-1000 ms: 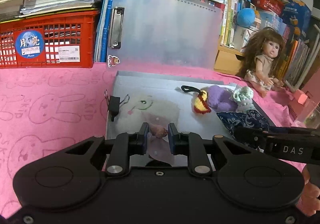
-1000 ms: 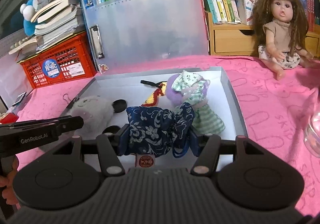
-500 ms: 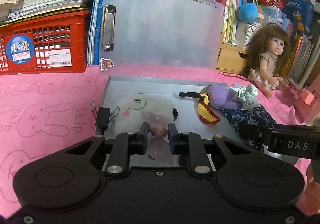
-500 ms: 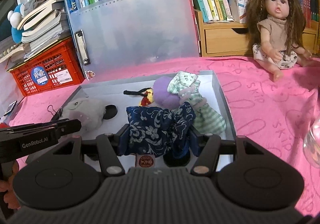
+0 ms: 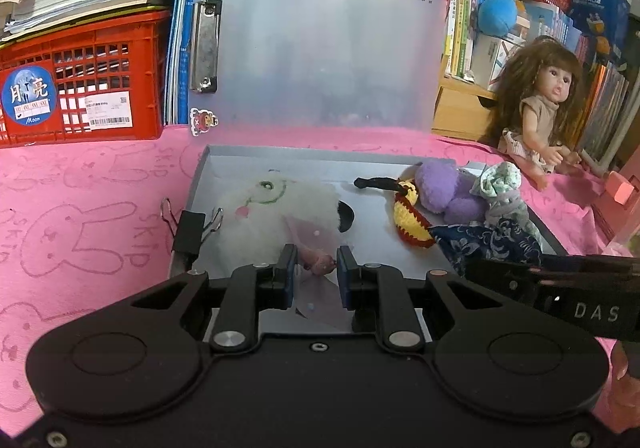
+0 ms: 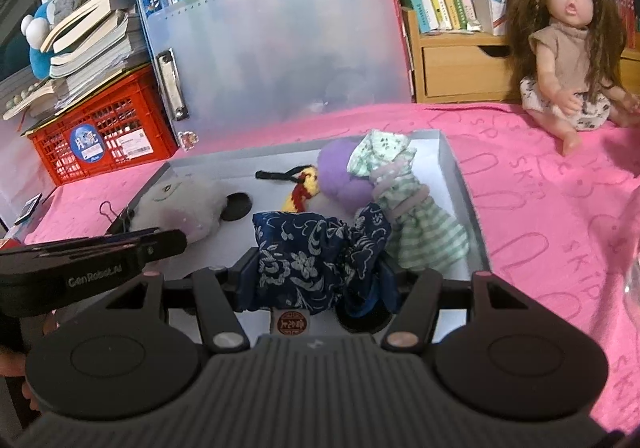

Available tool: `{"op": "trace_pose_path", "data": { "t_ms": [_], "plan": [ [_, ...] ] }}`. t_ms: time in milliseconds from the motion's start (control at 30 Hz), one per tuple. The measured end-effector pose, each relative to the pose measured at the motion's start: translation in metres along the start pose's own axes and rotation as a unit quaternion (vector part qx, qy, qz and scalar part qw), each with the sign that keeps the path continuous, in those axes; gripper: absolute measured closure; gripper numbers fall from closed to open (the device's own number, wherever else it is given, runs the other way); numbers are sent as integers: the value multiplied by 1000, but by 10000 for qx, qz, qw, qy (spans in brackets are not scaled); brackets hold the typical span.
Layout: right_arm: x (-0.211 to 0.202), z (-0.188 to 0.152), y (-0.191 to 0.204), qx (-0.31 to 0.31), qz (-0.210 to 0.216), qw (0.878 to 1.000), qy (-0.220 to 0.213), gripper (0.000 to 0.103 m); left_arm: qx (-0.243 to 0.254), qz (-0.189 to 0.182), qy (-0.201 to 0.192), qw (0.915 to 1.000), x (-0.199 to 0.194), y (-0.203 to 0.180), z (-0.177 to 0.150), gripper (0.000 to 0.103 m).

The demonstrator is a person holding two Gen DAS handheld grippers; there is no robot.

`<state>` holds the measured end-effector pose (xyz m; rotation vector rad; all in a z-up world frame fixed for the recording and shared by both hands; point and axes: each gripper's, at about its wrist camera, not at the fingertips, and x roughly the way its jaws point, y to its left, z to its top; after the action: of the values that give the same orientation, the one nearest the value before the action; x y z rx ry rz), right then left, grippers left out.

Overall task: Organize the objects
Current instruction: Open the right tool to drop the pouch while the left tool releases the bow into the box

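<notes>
A navy pouch (image 6: 320,260) printed with white flowers, a green-and-white striped doll dress (image 6: 424,232), a purple plush (image 5: 440,188), a white plush (image 5: 272,212) and a red crate (image 5: 80,76) are seen on pink rabbit-printed cloth (image 5: 80,208).

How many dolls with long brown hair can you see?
1. The doll sits on the pink cloth, right of the open grey box, before the bookshelf. More could be hidden behind the box's raised lid.

1. Ahead of the left tool (image 5: 314,268), a white plush (image 5: 276,208) blocks the grey tray (image 5: 304,162).
2. Bare tray floor lies between plush and crocheted toy (image 5: 410,218).
3. The upright clipboard (image 5: 320,48) walls off the far side.
</notes>
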<state>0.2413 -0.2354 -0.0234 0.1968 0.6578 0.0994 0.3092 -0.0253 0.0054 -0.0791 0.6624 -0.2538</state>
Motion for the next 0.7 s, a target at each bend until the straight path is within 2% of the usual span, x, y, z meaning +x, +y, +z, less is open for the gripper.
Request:
{"op": "trace_pose_path", "data": {
  "t_ms": [367,500,600,700],
  "plan": [
    [3,-3,2,-27,38,10000,35,40,23,26,66,10000,4,-1,-1,83],
    [2,-3,2,2,106,9999,40,34,27,71,44,10000,3,-1,0,82],
    [-1,-4,1,88,175,9998,4,24,9,64,6,10000,0,-2,2,78],
    [-6,-3,0,123,200,9997,-42,22,38,70,-36,10000,-6,-4,4,69]
  ]
}}
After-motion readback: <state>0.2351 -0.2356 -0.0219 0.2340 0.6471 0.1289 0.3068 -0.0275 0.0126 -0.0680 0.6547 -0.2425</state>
